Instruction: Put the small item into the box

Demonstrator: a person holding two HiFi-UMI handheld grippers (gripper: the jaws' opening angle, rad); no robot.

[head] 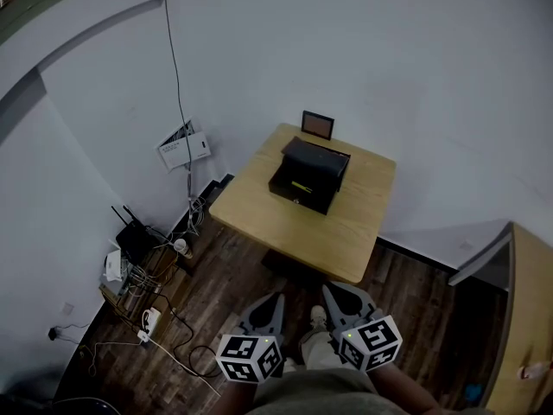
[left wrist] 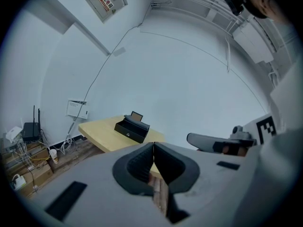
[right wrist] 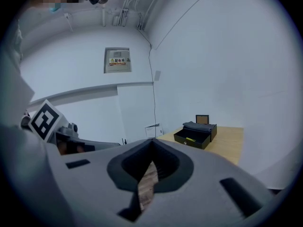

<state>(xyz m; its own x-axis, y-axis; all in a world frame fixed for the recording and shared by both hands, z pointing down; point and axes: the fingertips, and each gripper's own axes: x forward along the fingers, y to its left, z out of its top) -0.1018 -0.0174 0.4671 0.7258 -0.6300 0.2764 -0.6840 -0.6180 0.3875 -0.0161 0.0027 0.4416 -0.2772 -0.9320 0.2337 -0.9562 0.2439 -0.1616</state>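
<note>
A black box stands on a small wooden table with its front drawer pulled out. A small yellow-green item lies in that drawer; in the right gripper view the item shows there too. Both grippers hang low, close to the person's body and well short of the table. My left gripper is shut with nothing in it, its tips meeting. My right gripper is also shut and empty. In both gripper views the box lies far ahead.
A small brown framed plate stands behind the box. On the dark wood floor at the left lie a router, cables and a power strip. A white panel hangs on the wall. A wooden cabinet stands at the right.
</note>
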